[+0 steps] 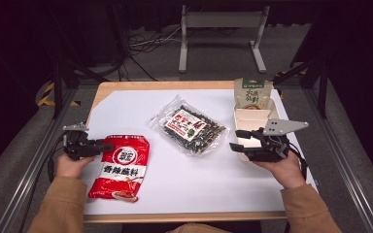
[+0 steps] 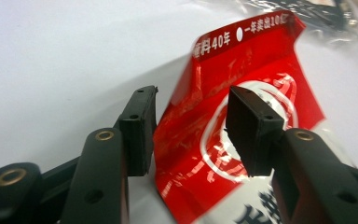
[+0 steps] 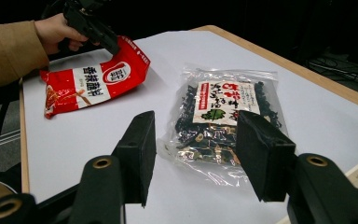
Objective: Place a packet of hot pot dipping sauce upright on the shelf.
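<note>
1. My left gripper (image 2: 191, 135) has its pads apart on either side of the raised top edge of the red pouch (image 2: 242, 93); I can't see either pad pressing on it.
2. That red pouch (image 1: 122, 166) lies flat at the table's near left, beside my left hand (image 1: 69, 165).
3. My right gripper (image 3: 193, 156) stands open with nothing between its pads, aimed at the clear seaweed bag (image 3: 226, 116) mid-table.
4. Behind my right hand (image 1: 284, 169) a partitioned tray (image 1: 252, 116) sits at the white table (image 1: 184, 189) edge, with a green packet (image 1: 252, 92) leaning in it.
</note>
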The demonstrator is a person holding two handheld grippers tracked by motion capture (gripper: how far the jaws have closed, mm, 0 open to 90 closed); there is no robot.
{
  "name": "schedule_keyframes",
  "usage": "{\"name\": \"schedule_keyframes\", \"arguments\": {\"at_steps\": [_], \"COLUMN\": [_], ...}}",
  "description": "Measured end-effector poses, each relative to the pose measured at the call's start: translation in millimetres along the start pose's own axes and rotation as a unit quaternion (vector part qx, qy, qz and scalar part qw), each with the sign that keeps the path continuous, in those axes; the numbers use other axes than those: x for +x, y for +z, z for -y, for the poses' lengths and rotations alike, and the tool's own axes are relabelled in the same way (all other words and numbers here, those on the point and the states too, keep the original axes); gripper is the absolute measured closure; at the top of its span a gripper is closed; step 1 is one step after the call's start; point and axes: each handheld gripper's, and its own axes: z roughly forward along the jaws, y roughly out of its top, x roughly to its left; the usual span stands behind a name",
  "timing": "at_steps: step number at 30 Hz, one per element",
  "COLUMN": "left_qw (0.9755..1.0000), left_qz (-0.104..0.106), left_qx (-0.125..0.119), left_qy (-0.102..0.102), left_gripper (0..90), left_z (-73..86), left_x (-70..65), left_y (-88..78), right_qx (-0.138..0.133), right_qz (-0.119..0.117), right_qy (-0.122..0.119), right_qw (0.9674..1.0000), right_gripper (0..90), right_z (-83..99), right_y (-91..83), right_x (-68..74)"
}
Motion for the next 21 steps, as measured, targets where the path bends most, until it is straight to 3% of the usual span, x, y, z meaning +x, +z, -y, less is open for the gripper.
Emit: {"name": "schedule_keyframes", "arguments": {"at_steps": [4, 8, 13, 15, 21], "left_qw": [0.9996, 0.9986, 0.9948, 0.9924, 0.9905], "left_qz": [0.014, 0.011, -0.022, -0.04, -0.069], "left_qx": [0.012, 0.032, 0.078, 0.09, 0.094], "left_qy": [0.022, 0.041, 0.062, 0.073, 0.072], "left_gripper": [53.6, 51.4, 51.1, 54.7, 75.7], "left_z": [2.6, 2.6, 2.8, 2.2, 0.4], "left_x": [-7.2, -12.6, -18.1, -18.8, -21.5], "left_y": [-5.5, -0.7, 14.9, 18.9, 20.7], "right_qx": [-0.003, -0.002, -0.002, -0.002, 0.001], "right_qz": [-0.002, -0.005, -0.009, -0.009, -0.011], "right_qy": [0.002, 0.002, -0.001, -0.001, -0.001], "right_qw": [1.0, 1.0, 1.0, 1.0, 0.9999], "right_gripper": [47.3, 47.3, 47.2, 47.3, 47.8], "right_z": [-0.1, 0.0, -0.7, -0.7, -0.2], "right_y": [-0.3, 1.0, 2.1, 2.2, 3.8], "right_x": [-0.3, 0.2, 1.6, 1.7, 2.1]}}
